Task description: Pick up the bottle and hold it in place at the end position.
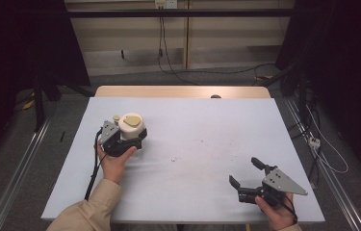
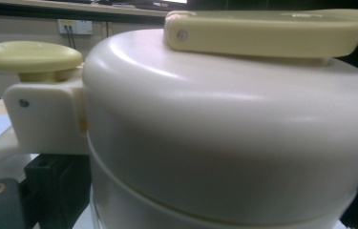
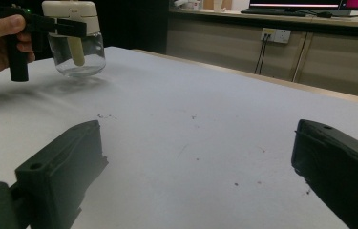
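Note:
A clear glass jar with a cream lid and a pale yellow lever on top stands at the left of the table. My left gripper is shut on its lid from the near side. In the left gripper view the cream lid is very close, with one black finger beside it at lower left. From the right gripper view I see the jar far off at upper left, clamped at the lid by the left gripper. My right gripper rests near the front right edge, open with nothing between its jaws.
A pale blue mat covers the table, with a few dark specks near its middle. A wooden strip shows at the far edge. Cables lie on the floor to the right.

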Demonstrator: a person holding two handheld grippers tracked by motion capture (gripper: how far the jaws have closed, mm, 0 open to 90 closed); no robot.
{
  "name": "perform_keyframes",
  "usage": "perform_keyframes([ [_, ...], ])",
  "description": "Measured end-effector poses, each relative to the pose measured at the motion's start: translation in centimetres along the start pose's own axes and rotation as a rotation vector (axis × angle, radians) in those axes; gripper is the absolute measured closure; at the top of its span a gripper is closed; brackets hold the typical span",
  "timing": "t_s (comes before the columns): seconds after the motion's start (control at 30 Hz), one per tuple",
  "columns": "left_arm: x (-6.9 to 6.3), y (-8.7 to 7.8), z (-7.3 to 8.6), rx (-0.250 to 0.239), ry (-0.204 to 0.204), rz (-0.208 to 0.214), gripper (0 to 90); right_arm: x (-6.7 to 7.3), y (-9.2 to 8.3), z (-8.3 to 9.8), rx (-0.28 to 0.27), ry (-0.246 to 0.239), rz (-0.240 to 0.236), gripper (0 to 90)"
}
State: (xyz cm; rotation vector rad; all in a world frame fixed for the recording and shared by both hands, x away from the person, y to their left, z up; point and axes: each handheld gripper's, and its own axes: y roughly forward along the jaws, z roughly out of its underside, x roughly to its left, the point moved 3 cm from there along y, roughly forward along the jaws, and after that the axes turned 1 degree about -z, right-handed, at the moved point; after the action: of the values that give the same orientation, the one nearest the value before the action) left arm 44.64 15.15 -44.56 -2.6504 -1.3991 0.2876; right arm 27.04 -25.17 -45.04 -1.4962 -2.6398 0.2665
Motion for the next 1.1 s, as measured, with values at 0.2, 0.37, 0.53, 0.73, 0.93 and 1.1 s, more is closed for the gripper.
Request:
perform_keyframes([
  [0.2,-0.6,0.3,-0.1,0.001,0.0,0.018,6.1,0.0,0.0,0.0,0.0,0.0,-0.001,2.8],
  [0.37,-1.1,0.5,-0.1,0.001,0.002,0.03,6.1,0.0,0.0,0.0,0.0,0.001,0.001,2.9],
  [0.53,-1.6,0.8,-0.1,0.013,0.014,0.049,6.1,0.0,0.0,0.0,0.0,0.0,0.0,2.9],
  [0.73,-2.5,1.4,-0.2,0.017,0.012,0.072,6.1,0.0,-0.1,0.0,-0.001,-0.001,0.0,2.9],
  [0.93,-3.3,1.9,-0.1,0.027,0.021,0.094,6.1,-0.1,-0.1,0.0,-0.002,-0.003,0.003,2.9],
  [1.1,-3.9,2.4,-0.1,0.03,0.014,0.108,6.1,-0.1,-0.1,0.0,-0.002,-0.003,0.0,2.9],
])
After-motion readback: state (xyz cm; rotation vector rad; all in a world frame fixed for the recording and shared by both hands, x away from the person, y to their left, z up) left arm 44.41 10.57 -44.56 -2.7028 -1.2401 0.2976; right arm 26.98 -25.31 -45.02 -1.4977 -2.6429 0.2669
